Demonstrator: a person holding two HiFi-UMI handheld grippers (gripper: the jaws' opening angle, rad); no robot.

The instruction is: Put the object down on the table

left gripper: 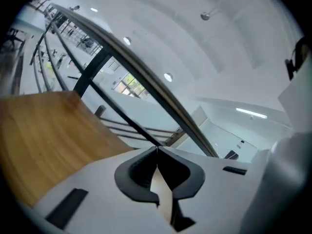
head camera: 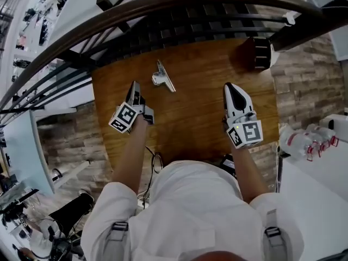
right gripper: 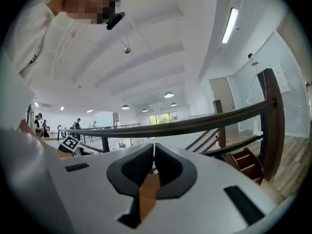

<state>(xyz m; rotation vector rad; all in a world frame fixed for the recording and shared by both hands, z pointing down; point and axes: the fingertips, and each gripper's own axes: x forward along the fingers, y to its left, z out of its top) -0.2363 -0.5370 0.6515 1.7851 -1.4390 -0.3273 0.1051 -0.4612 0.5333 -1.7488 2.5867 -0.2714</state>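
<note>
A silver metal clip (head camera: 162,76) lies on the small wooden table (head camera: 190,118), near its far edge. In the head view my left gripper (head camera: 134,86) rests on the table just left of and nearer than the clip, apart from it. My right gripper (head camera: 229,87) lies on the right side of the table, farther from the clip. The left gripper view shows the left gripper (left gripper: 157,149) with its jaws pressed together and nothing between them. The right gripper (right gripper: 154,145) in its own view is likewise shut and empty. Neither gripper view shows the clip.
A dark ribbed object (head camera: 261,52) stands at the table's far right corner. A curved dark handrail (head camera: 163,4) with bars runs just beyond the table. White bottles (head camera: 304,140) sit on a surface to the right. The left gripper's marker cube (right gripper: 71,144) shows in the right gripper view.
</note>
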